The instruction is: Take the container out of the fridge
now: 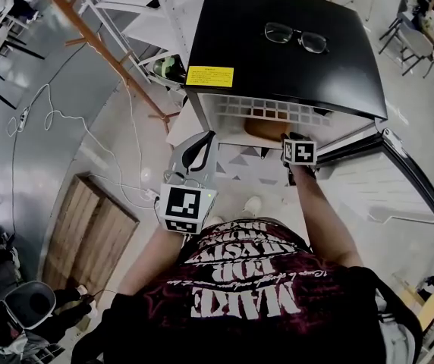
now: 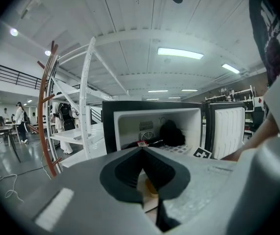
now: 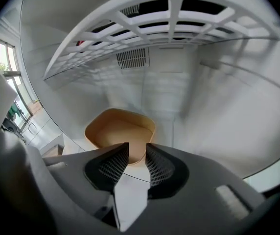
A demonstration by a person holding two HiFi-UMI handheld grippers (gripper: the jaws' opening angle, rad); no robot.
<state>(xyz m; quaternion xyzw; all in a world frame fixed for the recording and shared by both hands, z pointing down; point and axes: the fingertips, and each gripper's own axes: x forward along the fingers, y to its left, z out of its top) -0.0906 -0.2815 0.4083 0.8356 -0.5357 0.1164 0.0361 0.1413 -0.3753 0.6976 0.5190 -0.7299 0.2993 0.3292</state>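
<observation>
The container (image 3: 115, 129) is seen just ahead of the right gripper's (image 3: 132, 153) parted, empty fingers (image 3: 111, 168), near rim facing their gap; the left gripper (image 2: 142, 153) is kept closed on nothing, farther off.

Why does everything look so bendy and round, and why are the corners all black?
Head view: the wide lens bows the edges of the fridge and the floor. Left gripper view: black corners ring the picture, and the ceiling lights glare white. Right gripper view: the shelf grid bends like a dome, yet the container looks sharp in soft, even light.
</observation>
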